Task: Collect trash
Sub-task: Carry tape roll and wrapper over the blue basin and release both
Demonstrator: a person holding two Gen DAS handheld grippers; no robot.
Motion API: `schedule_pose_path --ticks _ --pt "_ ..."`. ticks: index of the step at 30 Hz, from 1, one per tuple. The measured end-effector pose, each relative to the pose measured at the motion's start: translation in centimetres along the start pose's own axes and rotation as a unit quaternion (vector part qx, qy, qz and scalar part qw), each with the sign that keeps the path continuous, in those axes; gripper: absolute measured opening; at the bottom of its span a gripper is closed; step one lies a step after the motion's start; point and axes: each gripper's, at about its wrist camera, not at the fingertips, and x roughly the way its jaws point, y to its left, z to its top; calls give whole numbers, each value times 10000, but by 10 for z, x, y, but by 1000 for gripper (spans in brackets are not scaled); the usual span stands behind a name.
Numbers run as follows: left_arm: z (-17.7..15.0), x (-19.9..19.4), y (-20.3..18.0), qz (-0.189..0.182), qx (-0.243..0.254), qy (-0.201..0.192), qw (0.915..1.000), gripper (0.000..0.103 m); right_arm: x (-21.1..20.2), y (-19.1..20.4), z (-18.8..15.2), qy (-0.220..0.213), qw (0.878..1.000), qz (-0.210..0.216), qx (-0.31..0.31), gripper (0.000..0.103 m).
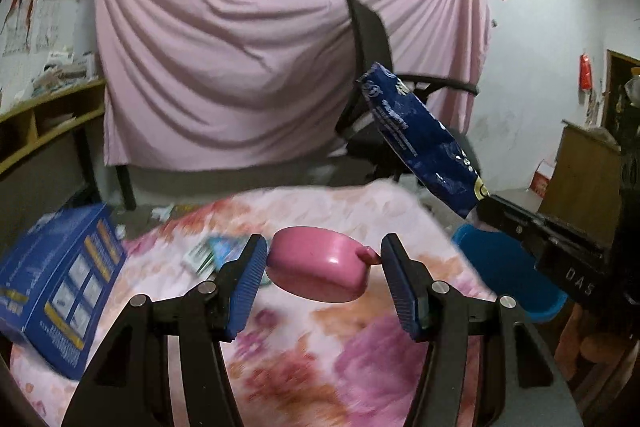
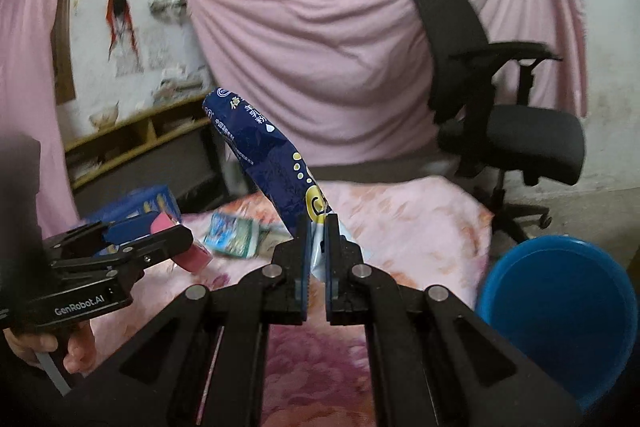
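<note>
1. Right hand-held gripper [image 2: 318, 247] is clamped on the lower end of a long dark-blue printed plastic snack bag [image 2: 268, 155]; the bag stands up and leans away to the left of its pads, clear of the bed.
2. My left hand-held gripper [image 1: 324, 267] sits part-way closed around a glossy pink rounded plastic container [image 1: 320, 265]. Its left pad looks to touch the container's side, while a sliver of gap shows by the spout at the right pad, so I judge it held rather than swear to it.
3. The relation I would steer by: a round blue plastic basin [image 2: 560, 311] lies low and to the right of the right hand-held gripper, just beside the bed's edge. The right hand is plainly the nearer one; from the left wrist view the basin [image 1: 504, 267] sits beyond and partly behind the right tool.
4. The bag's long axis runs up and left, away from the basin, so I expect it must swing over before it is let go.
5. On the pink floral bedspread [image 1: 360, 367] lie a blue printed cardboard box [image 1: 60, 291] at the left and a small green-and-white wrapper [image 2: 236, 233] in the middle, both uncollected.
6. A black office chair [image 2: 500, 115] stands behind the basin before a pink draped sheet [image 1: 240, 67]; I think it is well apart from the path.
</note>
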Motion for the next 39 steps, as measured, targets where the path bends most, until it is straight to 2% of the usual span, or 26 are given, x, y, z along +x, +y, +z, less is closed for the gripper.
schedule_pose_path --ticks 6,10,16,21,26,35,39 --pt "36 -3 -38 -423 -8 -494 9979 53 -41 -30 13 -779 9949 -590 243 25" --pt "55 0 -71 -760 22 -766 9942 53 -70 -52 20 -1234 9857 -1072 408 25" --pt "67 18 -118 -1268 34 -736 9892 53 -96 -91 27 -1420 9730 -1637 797 25" --pt "63 43 -152 -1634 3 -333 9860 53 -103 -122 22 -1205 9650 -1995 1198 25" --pt "55 71 -175 -1821 -37 128 9832 53 -99 -150 10 -773 9585 -2302 1496 25" --pt "38 114 -190 -1936 -252 955 9761 54 -82 -191 -13 142 9525 -2362 1918 26" --pt "32 119 -192 -1936 -230 1107 9745 54 -75 -199 -17 405 9490 -2399 2003 28"
